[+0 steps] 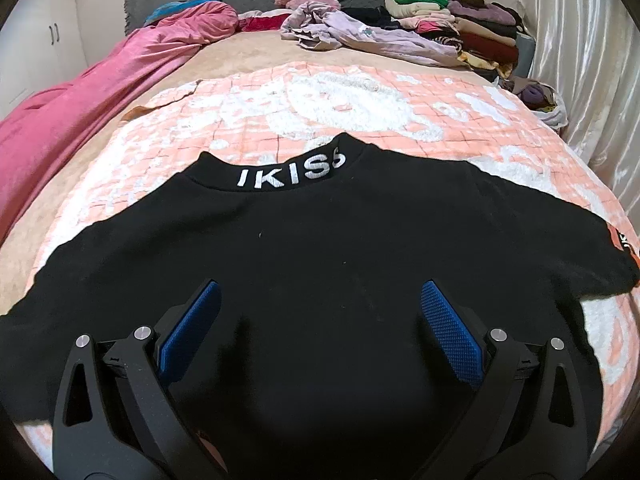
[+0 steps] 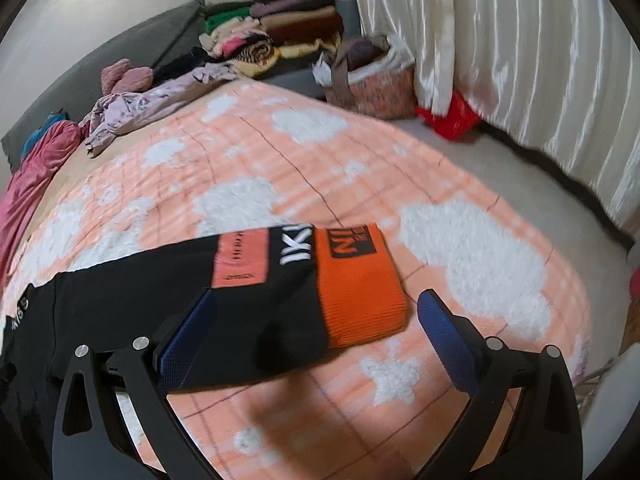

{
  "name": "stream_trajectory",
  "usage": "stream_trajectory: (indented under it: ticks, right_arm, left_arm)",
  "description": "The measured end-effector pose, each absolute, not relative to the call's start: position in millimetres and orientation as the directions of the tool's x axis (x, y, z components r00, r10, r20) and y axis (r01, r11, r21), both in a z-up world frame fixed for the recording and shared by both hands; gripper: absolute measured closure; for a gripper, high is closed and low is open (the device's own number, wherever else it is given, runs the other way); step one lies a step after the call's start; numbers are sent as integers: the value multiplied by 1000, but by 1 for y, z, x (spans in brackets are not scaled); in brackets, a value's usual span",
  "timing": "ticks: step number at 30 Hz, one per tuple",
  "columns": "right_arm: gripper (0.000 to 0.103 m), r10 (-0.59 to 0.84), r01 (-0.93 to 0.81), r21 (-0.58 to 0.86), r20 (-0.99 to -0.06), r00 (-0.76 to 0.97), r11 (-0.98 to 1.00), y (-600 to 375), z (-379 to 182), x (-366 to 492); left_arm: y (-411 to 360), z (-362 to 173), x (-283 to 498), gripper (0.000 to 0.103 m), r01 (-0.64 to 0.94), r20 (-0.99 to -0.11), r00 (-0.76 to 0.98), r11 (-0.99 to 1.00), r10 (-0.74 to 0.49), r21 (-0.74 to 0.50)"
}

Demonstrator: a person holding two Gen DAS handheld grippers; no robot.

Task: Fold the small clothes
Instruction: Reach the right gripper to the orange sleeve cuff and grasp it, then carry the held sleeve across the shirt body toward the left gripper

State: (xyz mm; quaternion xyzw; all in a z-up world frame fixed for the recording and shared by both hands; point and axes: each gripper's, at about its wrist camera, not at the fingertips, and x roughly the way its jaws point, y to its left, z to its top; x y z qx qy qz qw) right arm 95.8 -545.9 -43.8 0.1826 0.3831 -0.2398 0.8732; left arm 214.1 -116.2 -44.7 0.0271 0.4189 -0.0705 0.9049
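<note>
Nearby, both tools (left (image 1: 320, 320), right (image 2: 316, 328)) gape over the black sweater (image 1: 320, 240); clothes pile (image 1: 452, 20) beyond.

My left gripper (image 1: 318, 312) hangs low with its jaws spread wide, both blue pads (image 1: 190, 330) in plain sight and nothing pinched between them. My right gripper (image 2: 318, 316) matches it, jaws wide apart, blue pads (image 2: 448, 340) facing each other across the gap, also gripping nothing. Both point forward and a little downward, black finger arms splaying out from the bottom of each view.
</note>
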Motion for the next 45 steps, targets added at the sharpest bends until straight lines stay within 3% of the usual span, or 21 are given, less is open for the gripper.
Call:
stream_trajectory:
  ticks: [9, 14, 16, 18, 21, 33, 45]
  right_arm:
    - [6, -204, 592, 248, -780, 592, 767, -587, -65, 98]
    - [36, -174, 589, 303, -768, 616, 749, -598, -69, 96]
    - [61, -122, 550, 344, -757, 642, 761, -596, -69, 97]
    - [67, -115, 532, 331, -759, 641, 779, -592, -69, 99]
    - [87, -121, 510, 321, -744, 657, 798, -585, -63, 98]
    - [98, -17, 289, 328, -635, 773, 899, -500, 2, 107]
    - [98, 218, -6, 343, -582, 783, 939, -365, 40, 150]
  left_arm:
    - [-98, -62, 218, 9, 127, -765, 633, 991, -120, -50]
    - [-89, -65, 217, 9, 107, -764, 631, 991, -132, -82]
    - [-86, -65, 216, 9, 102, -762, 634, 991, -134, -90]
    - [-85, -64, 215, 9, 102, -759, 637, 990, -136, -93]
    - [-84, -63, 213, 9, 106, -754, 642, 990, -138, -91]
    - [-72, -52, 207, 9, 94, -736, 668, 993, -112, -65]
    - [-33, -36, 209, 9, 24, -712, 696, 994, -93, -106]
